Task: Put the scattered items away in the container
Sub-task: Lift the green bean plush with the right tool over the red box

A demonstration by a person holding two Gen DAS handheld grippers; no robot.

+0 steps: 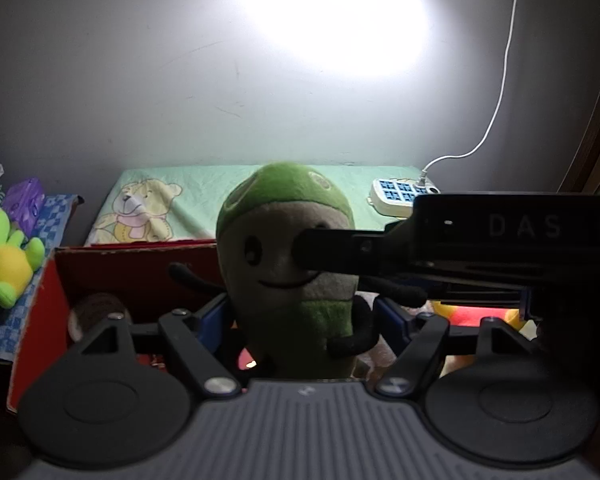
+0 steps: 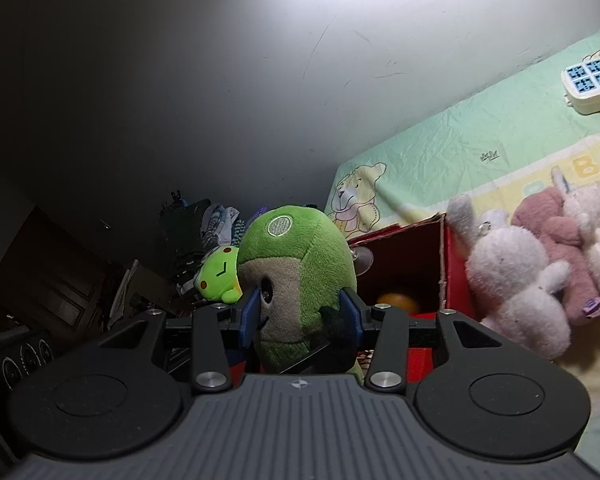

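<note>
Orange ball point(image 2: 397, 302) inside red box point(image 2: 400, 256).

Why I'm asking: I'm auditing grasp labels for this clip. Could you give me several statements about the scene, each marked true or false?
1. The right hand-held gripper is clamped on the green plush. True.
2. The green plush already lies inside the red box. False: it is held upright between the gripper's fingers, not lying in the box.
3. A white cable is plugged into the power strip. True.
4. The white and pink plush toys sit inside the red box. False: they lie outside it, beside its wall.
5. The lime frog plush rests on a red cloth. False: it rests on a blue checkered cloth.
</note>
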